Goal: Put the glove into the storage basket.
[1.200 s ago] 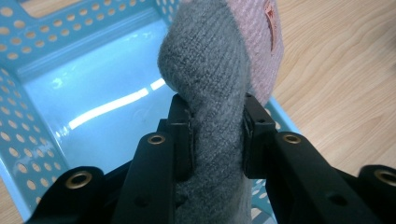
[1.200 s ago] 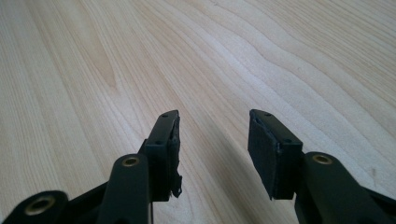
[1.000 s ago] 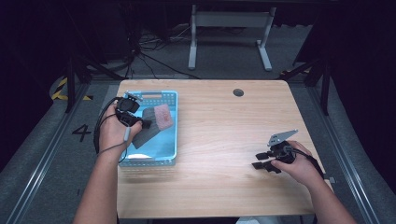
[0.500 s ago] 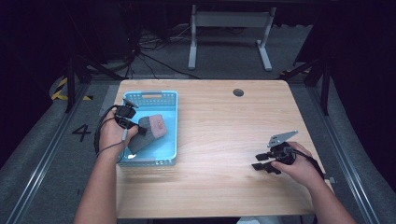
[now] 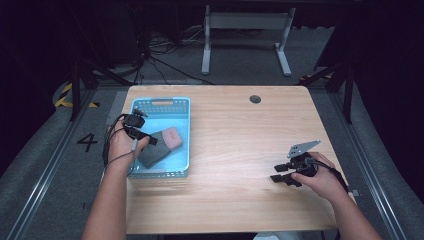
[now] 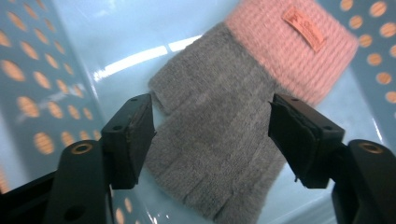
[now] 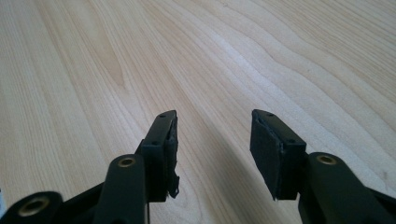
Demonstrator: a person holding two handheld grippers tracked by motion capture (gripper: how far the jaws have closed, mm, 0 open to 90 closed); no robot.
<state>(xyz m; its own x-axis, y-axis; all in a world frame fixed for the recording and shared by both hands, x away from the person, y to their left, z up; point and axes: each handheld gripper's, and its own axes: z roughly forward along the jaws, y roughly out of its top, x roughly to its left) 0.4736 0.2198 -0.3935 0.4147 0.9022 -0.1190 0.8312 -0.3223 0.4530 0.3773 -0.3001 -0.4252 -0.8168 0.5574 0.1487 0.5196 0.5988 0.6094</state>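
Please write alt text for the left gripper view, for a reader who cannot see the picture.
A grey knitted fingerless glove with a pink cuff lies flat on the floor of a light blue perforated basket. The left gripper points at it with its two black jaws open, one on each side of the grey part.

A basket (image 5: 182,107) sits on the left part of the bench (image 5: 235,145), near its far-left corner. A glove (image 5: 159,147) lies inside the basket, toward its near right side. The left tool (image 5: 134,131) hangs over the basket's left edge, just beside the glove. The right tool (image 5: 284,174) rests on the bench near its right edge, well apart from the basket
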